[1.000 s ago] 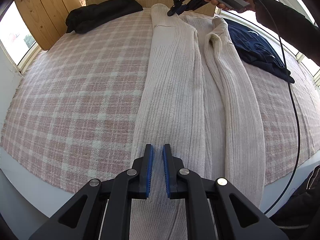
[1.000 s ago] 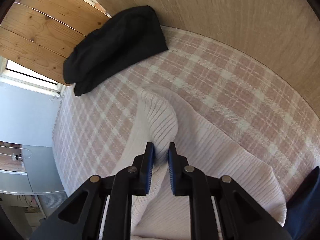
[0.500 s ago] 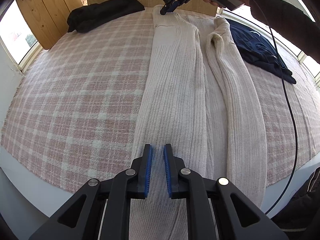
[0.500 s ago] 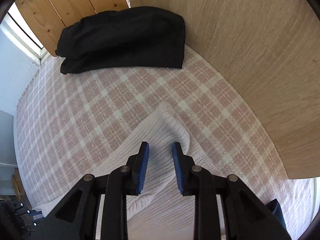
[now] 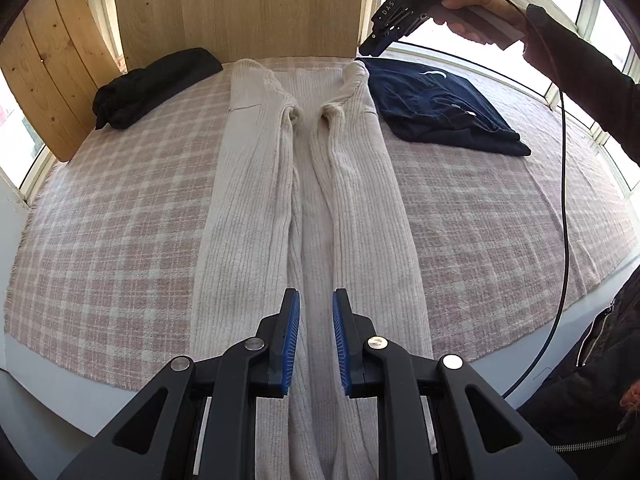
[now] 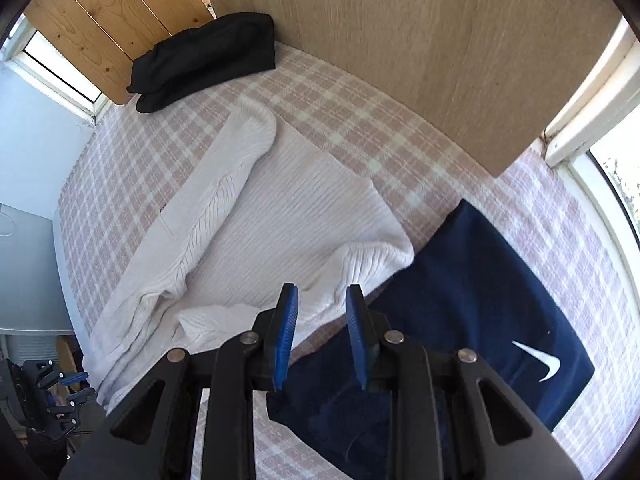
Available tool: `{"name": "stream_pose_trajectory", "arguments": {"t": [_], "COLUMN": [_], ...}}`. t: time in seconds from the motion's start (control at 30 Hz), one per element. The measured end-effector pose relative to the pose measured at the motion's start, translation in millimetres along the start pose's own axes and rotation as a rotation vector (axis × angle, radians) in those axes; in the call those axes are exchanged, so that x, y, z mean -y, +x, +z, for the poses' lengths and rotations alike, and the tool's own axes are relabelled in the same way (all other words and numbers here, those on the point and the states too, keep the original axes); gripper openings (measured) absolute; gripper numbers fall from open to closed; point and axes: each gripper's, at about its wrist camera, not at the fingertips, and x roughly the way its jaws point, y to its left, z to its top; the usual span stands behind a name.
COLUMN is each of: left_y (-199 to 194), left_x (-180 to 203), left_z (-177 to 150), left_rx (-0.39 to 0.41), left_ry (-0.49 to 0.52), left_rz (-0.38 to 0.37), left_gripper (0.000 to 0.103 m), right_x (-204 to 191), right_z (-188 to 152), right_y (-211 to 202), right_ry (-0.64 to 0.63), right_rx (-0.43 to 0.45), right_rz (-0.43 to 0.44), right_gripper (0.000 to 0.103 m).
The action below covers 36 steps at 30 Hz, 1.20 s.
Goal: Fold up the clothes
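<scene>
Pink plaid cloth (image 5: 100, 216) is covering the table, with wooden boards standing at its far edge. Along the middle a cream sweater (image 5: 256, 200) is lying lengthwise, both sides folded inward. The left gripper (image 5: 314, 340) is hovering over its near end, jaws slightly apart and empty. The right gripper (image 6: 320, 332), having just been opening, is hanging empty above the far right corner, beside a navy garment (image 5: 436, 108); a black garment (image 5: 152, 88) is lying far left.

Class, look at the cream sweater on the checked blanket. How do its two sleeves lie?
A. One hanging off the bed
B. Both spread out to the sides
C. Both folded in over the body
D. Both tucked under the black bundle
C: on the sweater both sleeves lie lengthwise over the body, side by side, their cuffs near the far end; neither reaches out onto the blanket.
</scene>
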Motion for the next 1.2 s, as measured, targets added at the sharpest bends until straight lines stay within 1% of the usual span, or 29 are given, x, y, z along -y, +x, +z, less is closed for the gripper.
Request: {"name": "stream_pose_trajectory", "arguments": {"t": [0.07,0.13,0.17,0.27,0.37,0.43,0.5,0.6,0.7,0.8,0.83,0.9,0.97,1.0,1.03,1.17,1.2], "left_y": [9.2,17.9,22.9,26.1,24.9,30.2,41.2,40.9,37.8,36.5,36.4,35.5,33.9,33.4,32.4,28.9,27.5], "left_x": [11.9,21.5,24.2,29.3,29.3,30.7,32.8,30.2,27.7,26.9,25.2,21.8,20.0,19.9,20.0,16.7,13.8], "left_z": [1.9,1.9,1.1,-3.2,-1.4,-2.8,-8.1,-14.8,-21.5,-25.5,-26.2,-27.7,-29.1,-29.7,-30.8,-32.5,-33.7], "left_rx": [-0.026,-0.053,-0.066,-0.078,-0.068,-0.09,-0.139,-0.113,-0.101,-0.097,-0.093,-0.088,-0.085,-0.083,-0.08,-0.071,-0.069], "left_ry": [0.02,0.028,0.03,0.016,-0.007,-0.008,0.0,-0.015,-0.045,-0.042,-0.051,-0.069,-0.08,-0.083,-0.086,-0.112,-0.123], "left_rz": [-0.019,-0.03,-0.032,-0.028,-0.026,-0.032,-0.035,-0.036,-0.028,-0.014,-0.018,-0.025,-0.024,-0.021,-0.017,-0.026,-0.033], "left_gripper": [0.016,0.016,0.017,0.016,0.016,0.017,0.017,0.017,0.017,0.02,0.02,0.02,0.02,0.02,0.02,0.019,0.019], "right_x": [0.0,-5.4,-8.2,-15.7,-32.5,-38.6,-40.4,-29.8,-33.8,-59.6,-70.5,-84.4,-94.0,-95.1,-96.5,-107.3,-108.2], "right_z": [-18.9,-24.0,-21.7,-1.3,18.1,22.1,24.2,22.8,13.9,-2.7,-9.4,-19.0,-25.7,-25.3,-24.0,-20.0,-18.9], "right_y": [14.0,26.6,32.9,55.5,73.1,74.5,74.4,67.8,52.0,36.1,34.7,41.2,50.6,56.4,61.2,73.4,71.0], "right_ry": [-0.011,-0.032,-0.04,-0.032,-0.067,-0.102,-0.128,-0.107,-0.128,-0.215,-0.246,-0.278,-0.296,-0.295,-0.297,-0.344,-0.344], "right_rx": [-0.017,-0.004,0.006,0.023,0.048,0.037,0.017,0.0,0.027,0.032,0.016,-0.026,-0.056,-0.048,-0.039,-0.002,0.007], "right_rz": [0.013,-0.006,-0.014,0.009,-0.036,-0.063,-0.077,-0.082,-0.102,-0.07,-0.05,-0.045,-0.054,-0.067,-0.08,-0.114,-0.107], "right_gripper": [0.025,0.025,0.025,0.025,0.025,0.025,0.025,0.025,0.025,0.025,0.025,0.025,0.02,0.01,0.005,0.003,0.003]}}
